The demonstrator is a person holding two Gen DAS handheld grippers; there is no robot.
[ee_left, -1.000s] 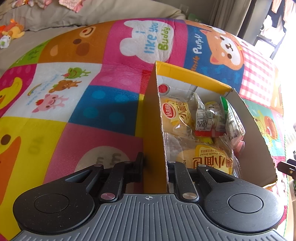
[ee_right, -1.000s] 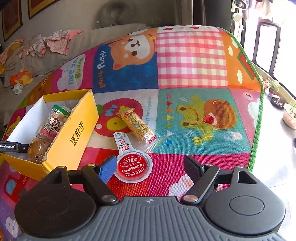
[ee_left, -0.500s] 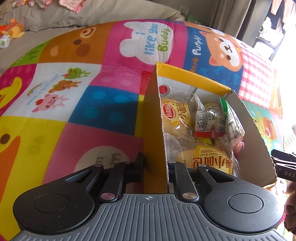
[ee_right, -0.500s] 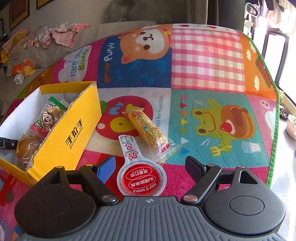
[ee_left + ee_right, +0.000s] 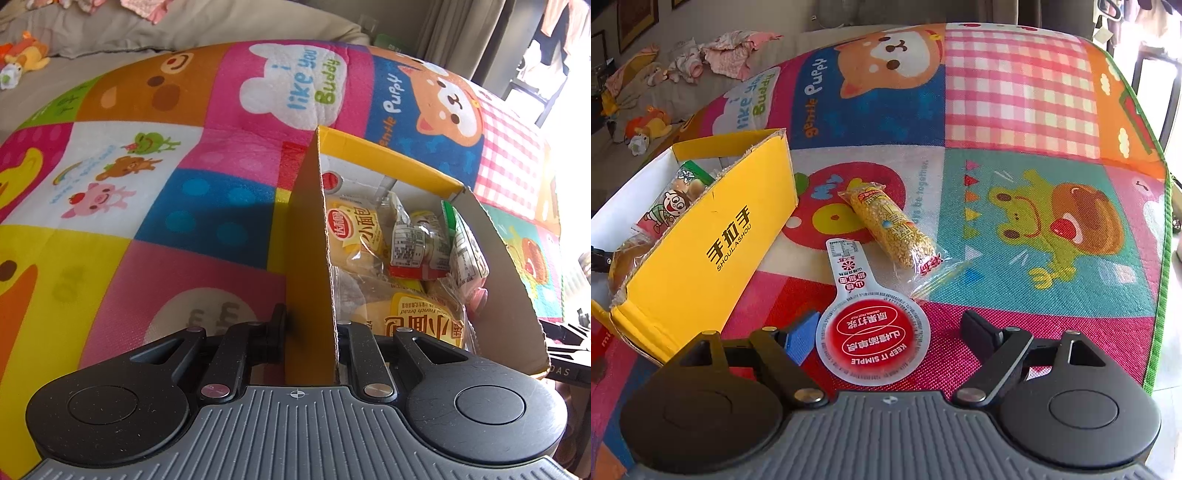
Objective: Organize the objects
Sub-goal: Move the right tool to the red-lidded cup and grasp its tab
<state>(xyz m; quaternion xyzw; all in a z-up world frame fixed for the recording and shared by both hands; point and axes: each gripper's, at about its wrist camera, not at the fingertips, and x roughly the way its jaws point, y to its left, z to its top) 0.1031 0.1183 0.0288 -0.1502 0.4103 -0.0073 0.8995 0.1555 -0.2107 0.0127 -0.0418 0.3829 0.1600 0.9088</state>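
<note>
Left gripper [image 5: 310, 325]: jaws clamped on the near side wall of the yellow open-topped cardboard box [image 5: 308, 258], one finger outside, one inside.
Box contents: clear-wrapped small bread packets [image 5: 354, 232] fill the floor of the box, with a green-topped snack bag [image 5: 674, 199] leaning against the right-hand wall.
Box edges: the right-hand wall's top edge is ragged; its yellow outer face carries dark lettering and stands just beside the loose items.
Right gripper [image 5: 886, 338]: jaws wide apart, gripping nothing, hovering low over the colourful patchwork cartoon play mat [image 5: 1015, 110].
Between the jaws: the round red end of a white-rimmed paddle-shaped snack packet [image 5: 873, 338] lies flat on the mat, nearer the blue-padded finger [image 5: 799, 338]; clear mat shows between it and the other finger.
Corn packet: a long clear-wrapped yellow corn cob [image 5: 892, 225] lies diagonally, just beyond the paddle's narrow tab.
Open room: the mat to the right of both packets is bare out to its green border.
</note>
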